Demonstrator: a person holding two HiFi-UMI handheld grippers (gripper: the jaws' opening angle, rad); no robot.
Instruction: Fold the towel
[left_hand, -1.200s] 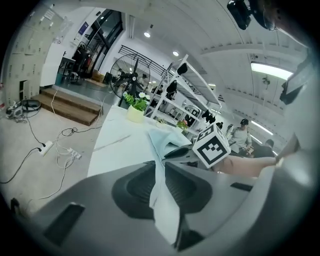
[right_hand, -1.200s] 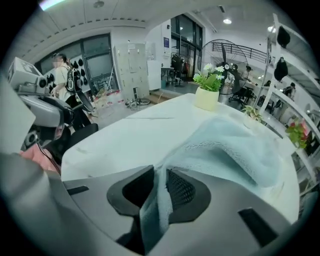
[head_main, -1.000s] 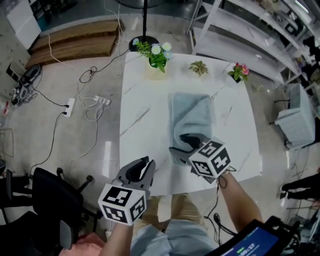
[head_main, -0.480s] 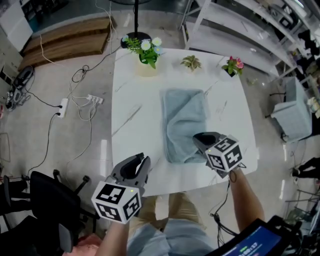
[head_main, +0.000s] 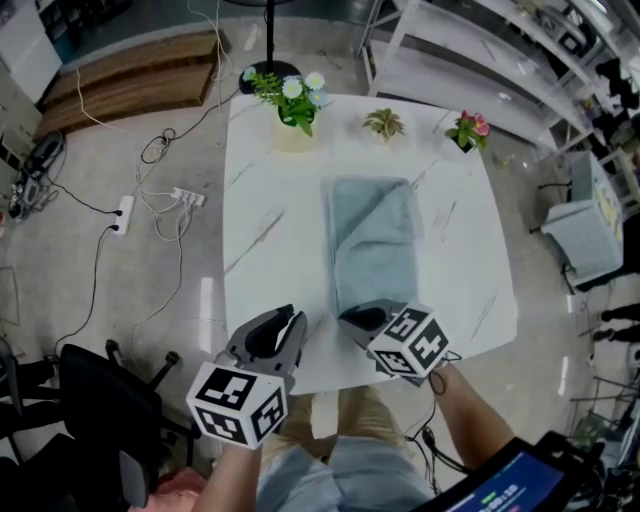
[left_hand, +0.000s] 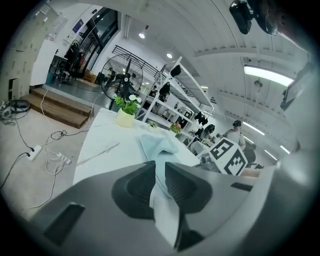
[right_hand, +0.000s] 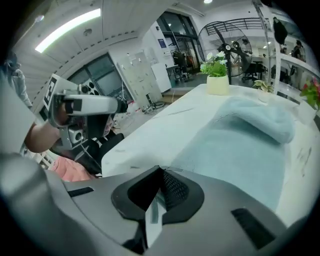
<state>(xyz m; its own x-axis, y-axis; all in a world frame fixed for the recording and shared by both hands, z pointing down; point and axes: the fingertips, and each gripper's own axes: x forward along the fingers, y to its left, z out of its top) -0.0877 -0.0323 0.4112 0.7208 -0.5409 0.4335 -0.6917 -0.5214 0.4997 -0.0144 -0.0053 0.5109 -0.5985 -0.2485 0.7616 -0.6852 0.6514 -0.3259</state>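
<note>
Here, head view: you look steeply down on a white table (head_main: 260, 200) with both of your tools at its near edge.
Towel, head view: the towel (head_main: 372, 240) lies as a long pale blue strip down the middle of the table. Its near end is at your right tool.
Plants, head view: a pot of white flowers (head_main: 292, 120), a small green plant (head_main: 384, 124) and a pink-flowered plant (head_main: 464, 130) stand in a row along the far edge, apart from the towel.
Left gripper, head view: your left gripper (head_main: 290, 325) hangs over the table's near edge, just left of the towel and not touching it.
Right gripper, head view: your right gripper (head_main: 358, 318) has its tips at the towel's near left corner.
Floor, head view: a power strip (head_main: 125, 213) and a black chair (head_main: 95, 400) sit left of the table.
Jaws, left gripper view: a narrow slit parts the two jaws and nothing is held between them. The towel shows beyond the tips.
Surroundings, left gripper view: the marker cube (left_hand: 227, 155) of your right tool appears at the right, and a standing fan (left_hand: 122, 82) rises behind the flowers.
Jaws, right gripper view: the tips are pressed together on the towel's near corner, with a sliver of pale cloth in the slit below them.
Towel, right gripper view: the cloth spreads flat away to the right and rises to a rounded fold at its far end.
Left tool, right gripper view: your left gripper appears at the left, beyond the table's edge.
</note>
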